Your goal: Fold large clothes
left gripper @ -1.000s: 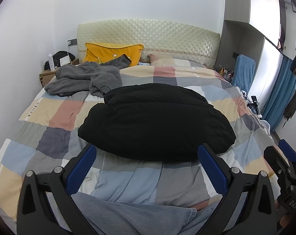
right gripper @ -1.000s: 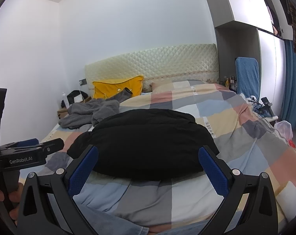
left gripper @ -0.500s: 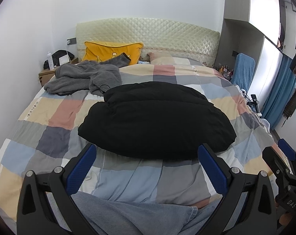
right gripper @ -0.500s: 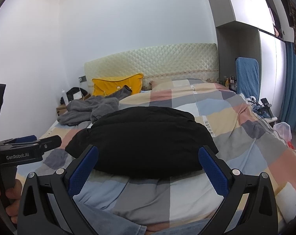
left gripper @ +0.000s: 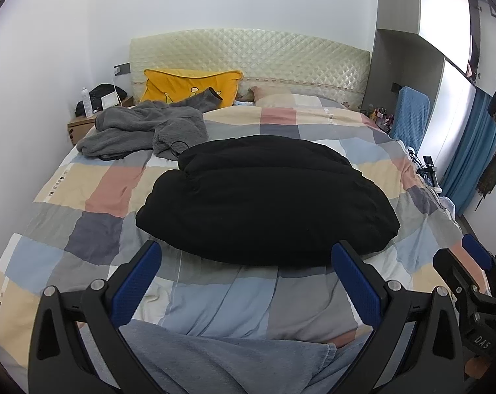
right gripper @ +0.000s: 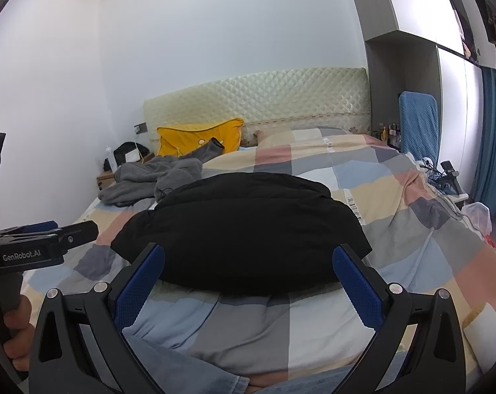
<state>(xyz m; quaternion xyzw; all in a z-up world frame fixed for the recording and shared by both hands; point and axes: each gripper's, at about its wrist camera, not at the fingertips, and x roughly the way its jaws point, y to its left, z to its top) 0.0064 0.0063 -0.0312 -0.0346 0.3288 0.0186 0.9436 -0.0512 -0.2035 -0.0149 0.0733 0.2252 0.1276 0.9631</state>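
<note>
Puffy black padded garment mid-frame on the patchwork checked quilt, already bundled, long axis running left to right across both views. Just beyond the blue-padded left gripper and right gripper, near edge level with the fingertips. Both spread wide, holding nothing, hovering clear of the cloth. Neither clearly nearer. Crumpled grey fleece garment upper left, unfolded, probably next. Sleeves and seams lost in uniform black; underside hidden.
</note>
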